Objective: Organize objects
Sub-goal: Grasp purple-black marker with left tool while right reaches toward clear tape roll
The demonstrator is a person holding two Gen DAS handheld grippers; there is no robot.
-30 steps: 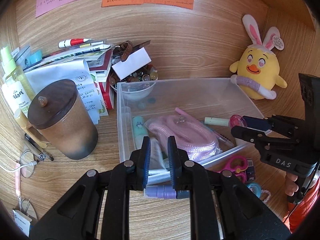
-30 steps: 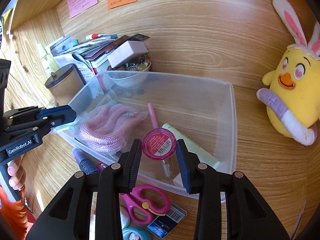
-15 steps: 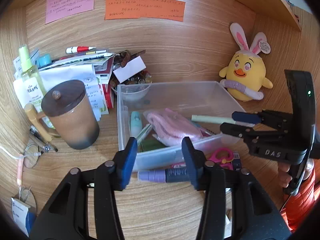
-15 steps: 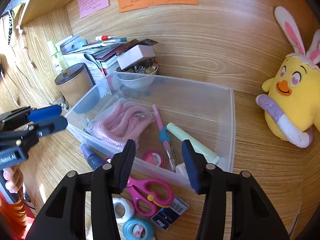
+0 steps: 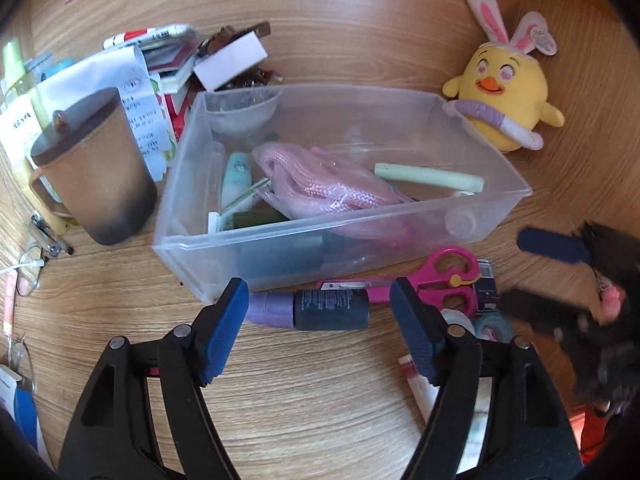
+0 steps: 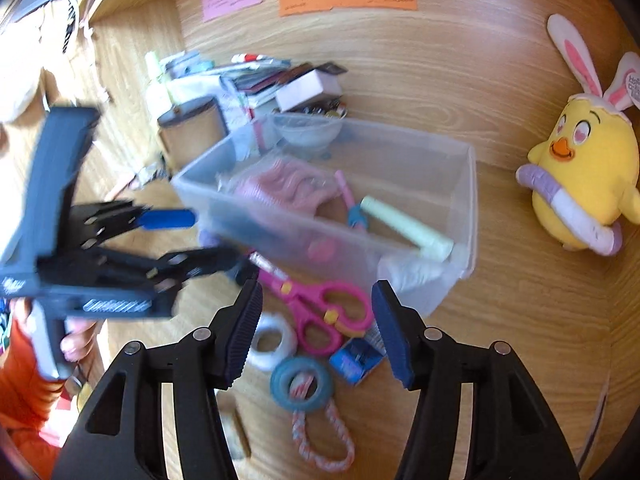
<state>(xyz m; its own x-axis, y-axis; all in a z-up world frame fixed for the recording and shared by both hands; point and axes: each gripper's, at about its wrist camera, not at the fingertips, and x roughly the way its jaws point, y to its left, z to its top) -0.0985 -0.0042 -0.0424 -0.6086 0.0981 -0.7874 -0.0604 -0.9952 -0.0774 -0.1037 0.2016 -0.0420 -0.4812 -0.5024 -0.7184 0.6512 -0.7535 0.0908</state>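
A clear plastic bin (image 5: 400,212) (image 6: 460,216) on the wooden desk holds a pink rope bag (image 5: 324,184), a pale green tube (image 5: 428,178) (image 6: 404,226), a pink pen (image 6: 346,196) and a small pink tin (image 6: 322,249). In front of the bin lie a purple and black tube (image 5: 316,310), pink scissors (image 5: 436,280) (image 6: 320,308), tape rolls (image 6: 302,384) and a blue card (image 6: 354,360). My left gripper (image 5: 318,330) is open and empty just above the purple tube. My right gripper (image 6: 318,330) is open and empty over the scissors and tape rolls.
A brown lidded mug (image 5: 96,168) stands left of the bin, with a pile of papers and books (image 5: 168,60) behind it. A yellow plush chick (image 5: 506,100) (image 6: 580,184) sits at the right against the wooden back wall. A rope loop (image 6: 320,440) lies near the front.
Both grippers have let go of their items into the bin, opened wide and drawn back and down toward the loose things in front of the bin.
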